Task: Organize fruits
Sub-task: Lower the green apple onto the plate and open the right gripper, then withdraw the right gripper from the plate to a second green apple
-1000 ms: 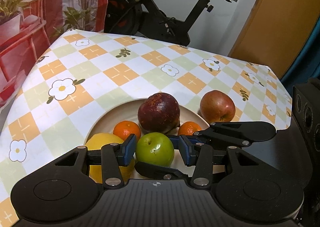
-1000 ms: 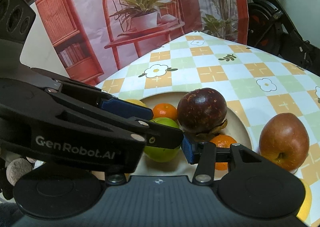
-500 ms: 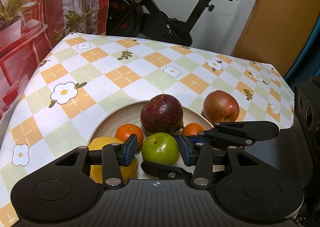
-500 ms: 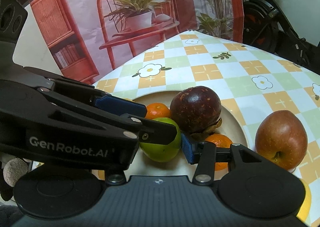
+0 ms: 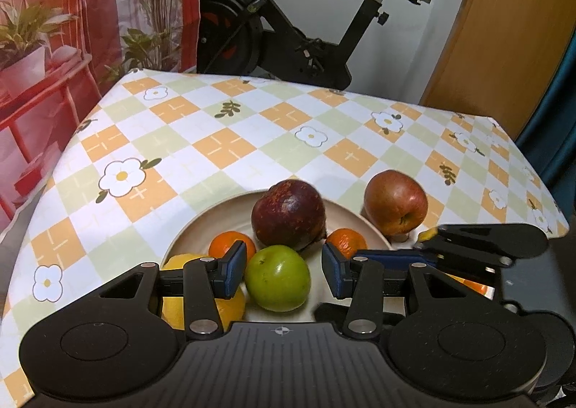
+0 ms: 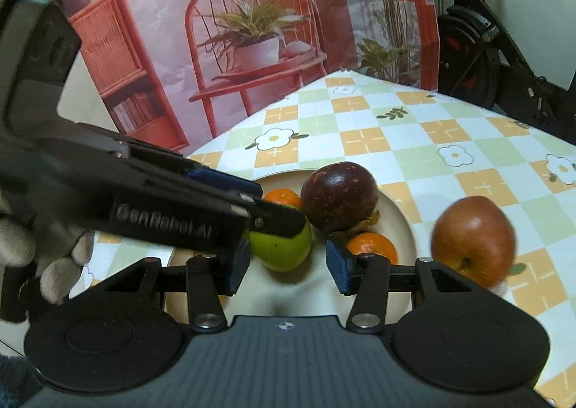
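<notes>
Checked tablecloth (image 5: 230,152), plate (image 5: 345,213) w/ green apple (image 5: 278,277), "GenRobot.AI" left gripper (image 5: 279,269) & right gripper (image 6: 288,264) jaws open.

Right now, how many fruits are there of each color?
Green: 1, the green apple.
Orange: 2, one tangerine and another tangerine.
Yellow: 1, the lemon.
Dark purple-red: 1, the dark fruit.
Red: 1, the red apple, off the plate.
Total: 6.
</notes>
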A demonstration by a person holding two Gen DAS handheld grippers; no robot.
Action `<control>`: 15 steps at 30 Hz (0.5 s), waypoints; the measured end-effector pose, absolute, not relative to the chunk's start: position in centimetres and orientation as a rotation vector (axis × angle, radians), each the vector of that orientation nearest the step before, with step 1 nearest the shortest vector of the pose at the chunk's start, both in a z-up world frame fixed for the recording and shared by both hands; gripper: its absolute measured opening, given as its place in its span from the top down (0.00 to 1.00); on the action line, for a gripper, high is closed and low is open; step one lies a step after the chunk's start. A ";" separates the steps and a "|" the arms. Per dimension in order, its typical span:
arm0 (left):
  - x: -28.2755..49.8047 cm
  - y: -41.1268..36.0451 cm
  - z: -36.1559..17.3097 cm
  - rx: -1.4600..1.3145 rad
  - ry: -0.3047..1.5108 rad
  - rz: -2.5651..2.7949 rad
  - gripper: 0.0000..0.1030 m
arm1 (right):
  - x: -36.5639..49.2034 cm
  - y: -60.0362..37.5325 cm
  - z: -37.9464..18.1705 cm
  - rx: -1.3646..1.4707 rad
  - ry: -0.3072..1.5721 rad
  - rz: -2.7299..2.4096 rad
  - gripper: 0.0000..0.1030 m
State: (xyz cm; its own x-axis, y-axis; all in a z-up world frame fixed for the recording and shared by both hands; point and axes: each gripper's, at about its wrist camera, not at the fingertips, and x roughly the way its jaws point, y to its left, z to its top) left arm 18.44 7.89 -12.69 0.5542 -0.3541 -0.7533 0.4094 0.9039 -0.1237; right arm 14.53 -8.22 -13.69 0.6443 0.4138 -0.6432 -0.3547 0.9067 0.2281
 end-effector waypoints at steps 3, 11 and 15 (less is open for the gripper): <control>17.9 7.3 -12.1 0.082 0.849 -0.459 0.53 | 13.1 -9.3 -13.3 0.064 0.726 0.432 0.51; 16.2 5.1 -11.0 0.087 0.793 -0.489 0.53 | 9.4 -15.2 -11.8 0.164 0.609 0.333 0.51; 15.0 3.9 -10.8 0.070 0.759 -0.505 0.53 | 7.7 -18.3 -11.6 0.215 0.566 0.263 0.51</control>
